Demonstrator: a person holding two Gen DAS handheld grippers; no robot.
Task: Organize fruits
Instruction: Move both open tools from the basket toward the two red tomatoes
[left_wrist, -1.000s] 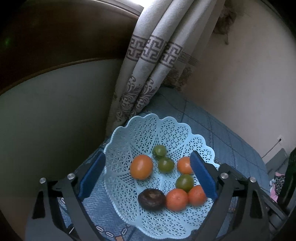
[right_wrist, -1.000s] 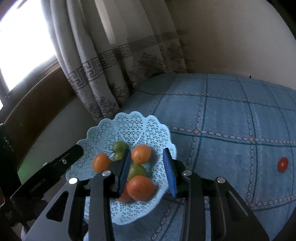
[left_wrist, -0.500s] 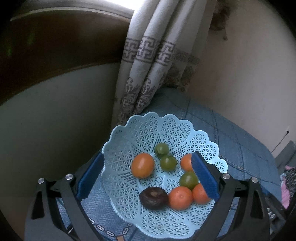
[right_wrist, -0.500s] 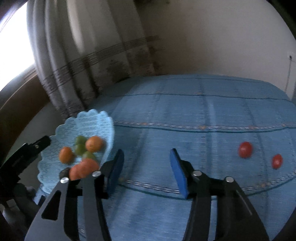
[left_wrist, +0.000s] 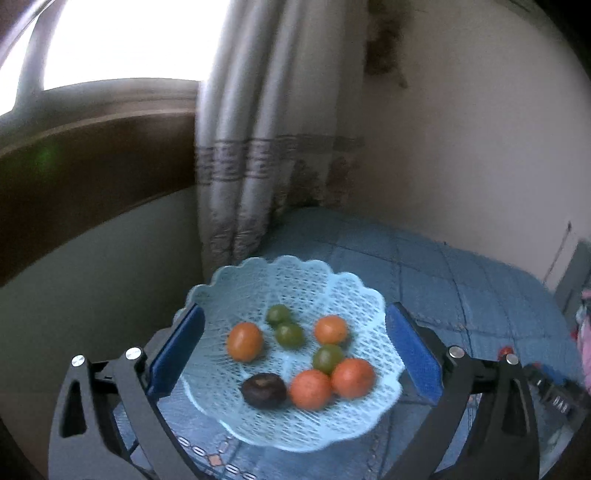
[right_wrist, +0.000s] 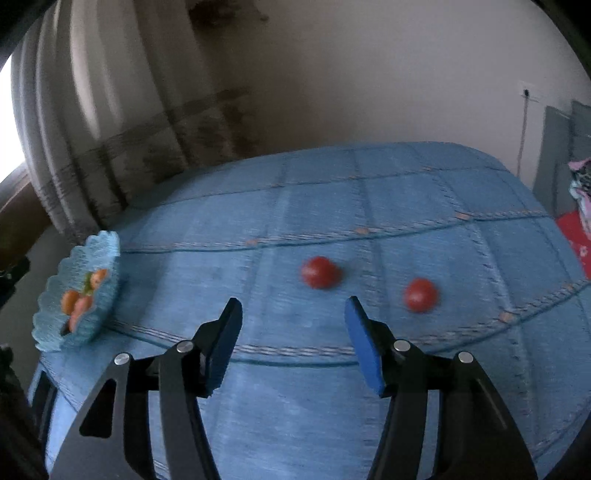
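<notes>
**Right wrist view: we line up on the loose red fruit, basket steadied on the left**

Right wrist view: our right gripper (right_wrist: 293, 314) hangs above the blue bedspread (right_wrist: 369, 406), fingers well apart, nothing between them. The nearer red fruit (right_wrist: 319, 272) sits just beyond the gap, the second red fruit (right_wrist: 420, 294) further right; both lie on the bed, well apart from the basket (right_wrist: 79, 288) at the bed's left edge. Wide fingers make sense here: we judge the next move is a drop onto the nearer red one, then carry it left

Left wrist view: left gripper (left_wrist: 293, 349) has fingers wide, flanking the basket rim (left_wrist: 295, 266) on both sides. Can't tell if the pads touch the rim; looks like bracketing so the basket doesn't slide off the edge. Inside: four orange fruits, e.g. (left_wrist: 244, 340), three green ones, e.g. (left_wrist: 290, 334), one dark fruit (left_wrist: 264, 389)

Frames are motion-blurred; round fruit on soft cloth may roll when nudged
</notes>
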